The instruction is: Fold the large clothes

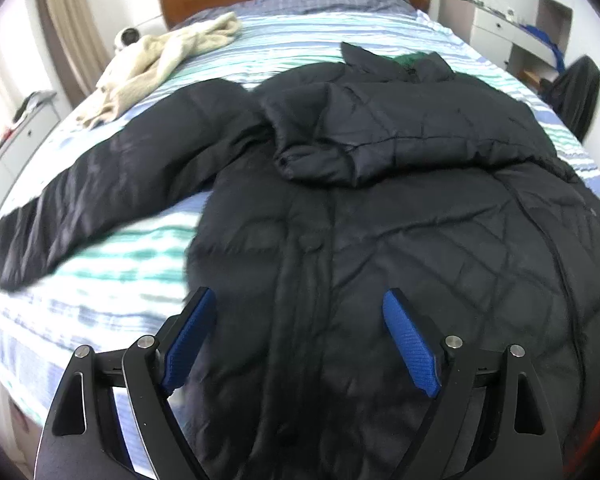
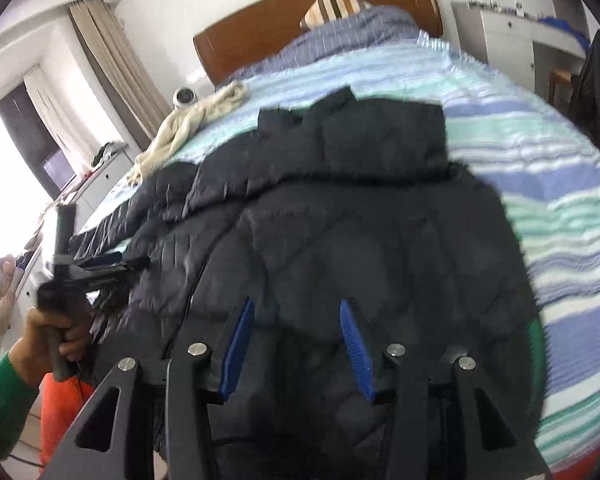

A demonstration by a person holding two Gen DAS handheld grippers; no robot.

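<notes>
Looking along both grippers, we see a bed (image 1: 112, 240) with a blue, green and white striped cover, a wooden headboard (image 2: 268, 36) at the far end, and a striped pillow (image 2: 334, 4) leaning against it. White drawers (image 1: 496, 28) stand beyond the bed on one side and a curtain (image 2: 112, 60) hangs on the other.

One black coat (image 1: 400, 240) lies spread over the bed, its hood end toward the headboard. One sleeve stretches out flat to the left, toward the bed's side edge; the other is folded across the chest. Bare striped cover shows on either side of the coat and beyond its collar.

One cream garment (image 1: 156, 64) lies crumpled near the far left corner, well apart from the coat.

We hold two grippers. The left gripper (image 1: 298, 344) hangs over the coat's lower front with its fingers spread wide and nothing between them. The right gripper (image 2: 296, 344) is also above the lower coat, fingers apart; motion blur makes it hard to say whether they touch the fabric. The right view also catches the left hand (image 2: 56, 336), in a green cuff, gripping its handle beside the coat.
</notes>
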